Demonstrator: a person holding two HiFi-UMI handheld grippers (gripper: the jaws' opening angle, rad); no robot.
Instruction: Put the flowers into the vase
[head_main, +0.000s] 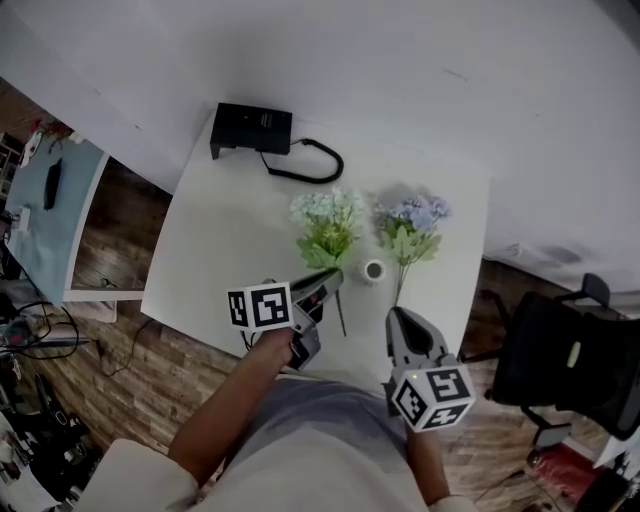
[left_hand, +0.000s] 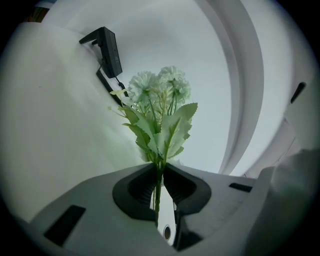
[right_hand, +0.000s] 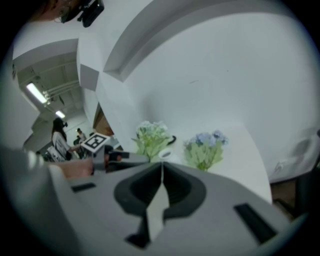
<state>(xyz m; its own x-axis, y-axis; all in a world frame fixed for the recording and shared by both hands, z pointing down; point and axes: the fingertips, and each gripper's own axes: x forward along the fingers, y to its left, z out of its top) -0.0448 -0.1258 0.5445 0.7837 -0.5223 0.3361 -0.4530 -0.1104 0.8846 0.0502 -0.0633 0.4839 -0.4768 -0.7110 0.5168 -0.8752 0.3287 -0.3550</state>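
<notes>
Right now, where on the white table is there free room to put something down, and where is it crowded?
Free: the left part of the table, between the black box and the near edge; also the far right corner beyond the blue flowers. Crowded: the near middle, where the white-green flowers, the vase and the blue flowers are close together.

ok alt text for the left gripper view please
The left gripper pinches the green stem of a white flower sprig, whose blooms and leaves stand up mid-view. Behind lie a white table and a black device with a cable at upper left.
</notes>
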